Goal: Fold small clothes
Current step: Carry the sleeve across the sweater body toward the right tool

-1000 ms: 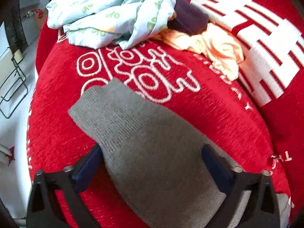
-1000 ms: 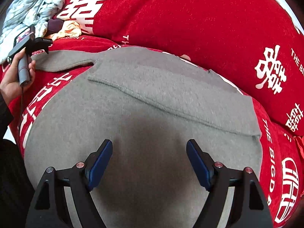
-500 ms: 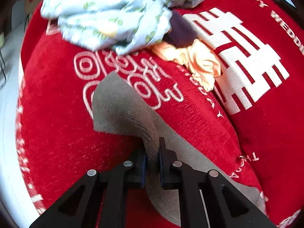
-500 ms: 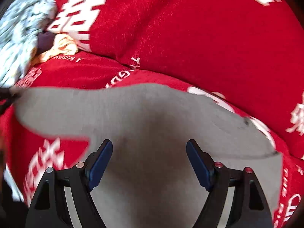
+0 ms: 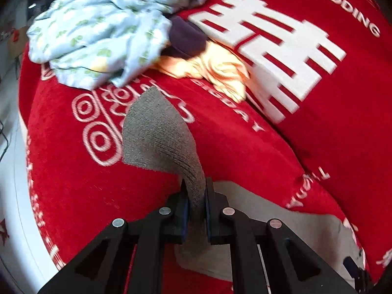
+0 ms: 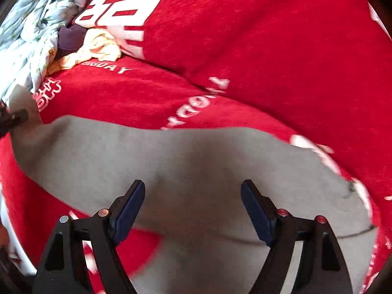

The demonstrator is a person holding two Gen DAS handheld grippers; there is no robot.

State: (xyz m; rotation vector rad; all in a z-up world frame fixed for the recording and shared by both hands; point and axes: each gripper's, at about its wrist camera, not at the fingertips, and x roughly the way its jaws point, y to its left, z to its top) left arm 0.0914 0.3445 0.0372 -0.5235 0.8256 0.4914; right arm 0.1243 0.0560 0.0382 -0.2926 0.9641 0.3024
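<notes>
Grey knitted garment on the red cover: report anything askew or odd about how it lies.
The grey knitted garment is not flat: its sleeve is pinched in the left gripper and lifted, flaring upward off the red printed cover. The body lies spread below the open right gripper. No damage shows.

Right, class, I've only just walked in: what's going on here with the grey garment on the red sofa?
A person is folding a grey knit garment spread on a red sofa cover, with tongs in each hand. The left tongs are shut on the garment's sleeve, whose end hangs clear of the cover. The right tongs stand open over the garment's body, gripping nothing. A heap of unfolded clothes lies further back on the sofa.
</notes>
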